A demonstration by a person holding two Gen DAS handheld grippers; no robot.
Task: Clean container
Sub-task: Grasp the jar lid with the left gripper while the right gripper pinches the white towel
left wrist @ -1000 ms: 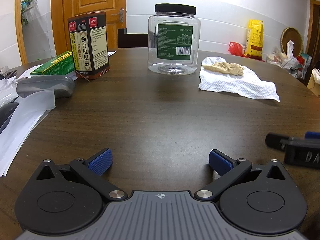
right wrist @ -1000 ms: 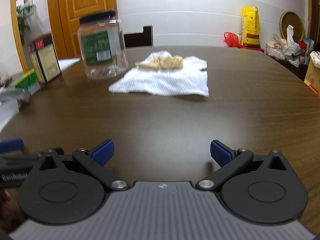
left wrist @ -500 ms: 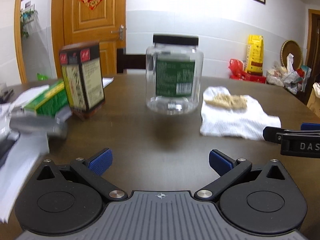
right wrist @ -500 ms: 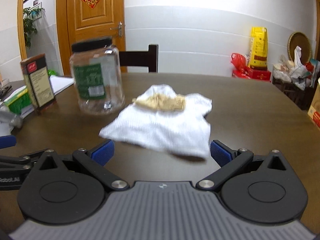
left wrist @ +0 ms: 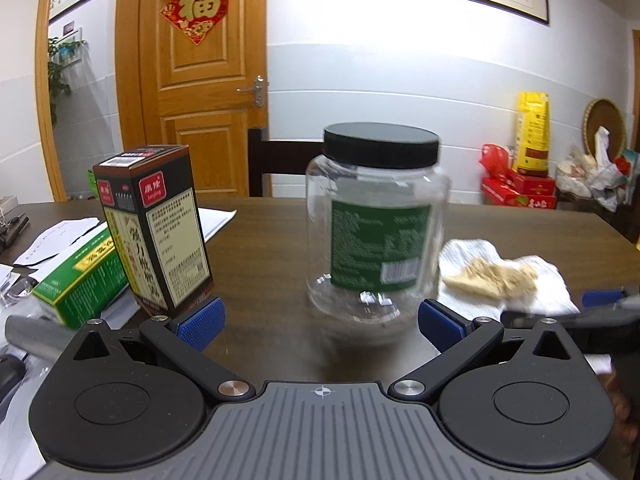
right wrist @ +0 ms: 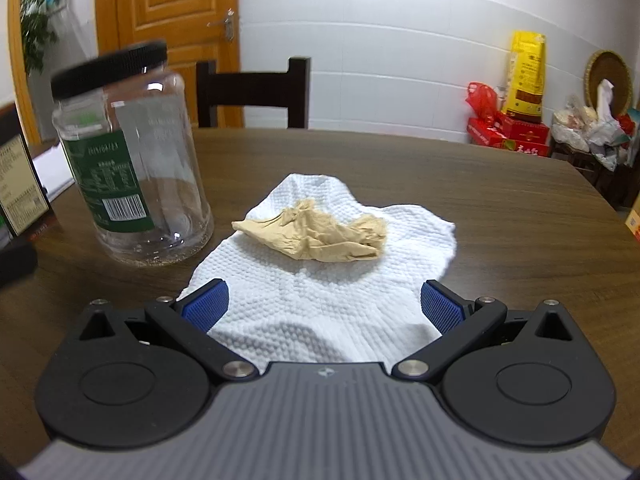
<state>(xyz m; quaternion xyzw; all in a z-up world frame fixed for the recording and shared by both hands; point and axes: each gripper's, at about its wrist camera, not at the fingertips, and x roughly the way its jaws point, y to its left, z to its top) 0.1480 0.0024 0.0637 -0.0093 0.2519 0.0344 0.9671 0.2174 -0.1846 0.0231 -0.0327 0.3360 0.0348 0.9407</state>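
A clear plastic jar (left wrist: 376, 236) with a black screw lid and a green label stands upright on the brown table; it also shows in the right wrist view (right wrist: 132, 184). My left gripper (left wrist: 320, 322) is open, just short of the jar's base, and holds nothing. A white paper towel (right wrist: 320, 280) lies right of the jar with a crumpled tan wipe (right wrist: 320, 236) on it; both show in the left wrist view, the towel (left wrist: 536, 288) and the wipe (left wrist: 492, 278). My right gripper (right wrist: 324, 310) is open over the towel's near edge, its blue pads either side.
A tall dark carton (left wrist: 152, 228) stands left of the jar, with a green box (left wrist: 80, 280) and papers (left wrist: 52, 240) beside it. A dark chair (right wrist: 252, 92) stands behind the table. Bags and boxes (right wrist: 520, 120) sit by the far wall.
Both grippers have moved forward over the table. The left has closed in on the jar; the right has come up to the paper towel. Both stayed open.
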